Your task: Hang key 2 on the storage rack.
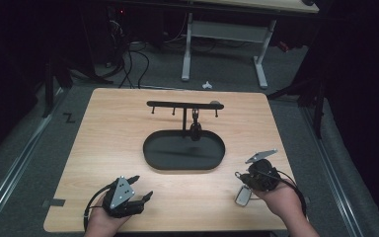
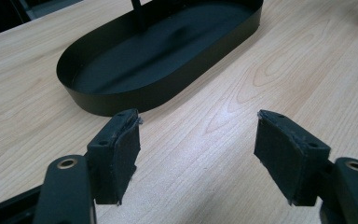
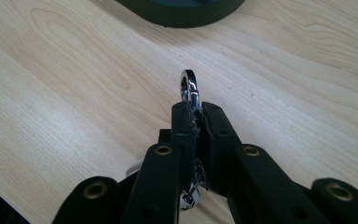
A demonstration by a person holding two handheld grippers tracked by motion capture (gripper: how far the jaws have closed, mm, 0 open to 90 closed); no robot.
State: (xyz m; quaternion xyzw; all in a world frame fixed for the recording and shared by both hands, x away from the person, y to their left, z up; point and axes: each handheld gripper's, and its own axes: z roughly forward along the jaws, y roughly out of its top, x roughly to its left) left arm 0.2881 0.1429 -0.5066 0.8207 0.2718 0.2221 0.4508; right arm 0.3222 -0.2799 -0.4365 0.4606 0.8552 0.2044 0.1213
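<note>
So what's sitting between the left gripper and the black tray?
Nothing: just bare wooden table between the open left gripper and the tray, as the left gripper view shows.

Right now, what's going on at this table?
A person holds a tool in each hand at a wooden table. The right tool is shut on a shiny metal ring, held just above the tabletop. The left tool is open and holds nothing, pointing at the black oval tray. A hook rack rises from the tray, with something dark hanging from it.
</note>
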